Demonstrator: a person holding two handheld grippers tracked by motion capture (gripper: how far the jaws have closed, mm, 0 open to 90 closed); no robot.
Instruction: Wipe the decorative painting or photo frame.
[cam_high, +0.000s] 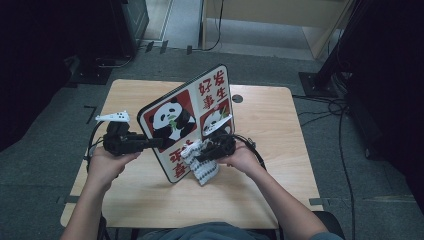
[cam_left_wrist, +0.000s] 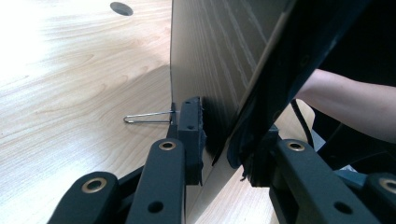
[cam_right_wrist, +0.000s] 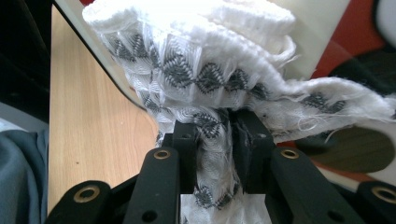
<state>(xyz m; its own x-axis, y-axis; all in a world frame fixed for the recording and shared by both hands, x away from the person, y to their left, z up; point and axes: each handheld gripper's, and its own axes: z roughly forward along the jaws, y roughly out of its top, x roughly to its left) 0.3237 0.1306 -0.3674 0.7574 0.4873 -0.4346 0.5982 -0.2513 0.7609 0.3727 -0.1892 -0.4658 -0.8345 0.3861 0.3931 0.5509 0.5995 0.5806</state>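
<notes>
High view: panda board (cam_high: 185, 120) held tilted on edge over the middle of the table (cam_high: 270, 130). Left gripper (cam_high: 150, 143) clamped on its left edge. Right gripper (cam_high: 202, 152) pressing a patterned white cloth (cam_high: 202, 167) against the lower front of the board.

Left gripper view: 2 jaws pinched on the board's (cam_left_wrist: 210, 56) thin edge, wood-grain back facing the camera; thin wire clip (cam_left_wrist: 147, 116) just beside the left jaw.

Right gripper view: 2 jaws nearly closed, squeezing a fold of cloth (cam_right_wrist: 205, 70); cloth touching the board (cam_right_wrist: 359, 28).
</notes>
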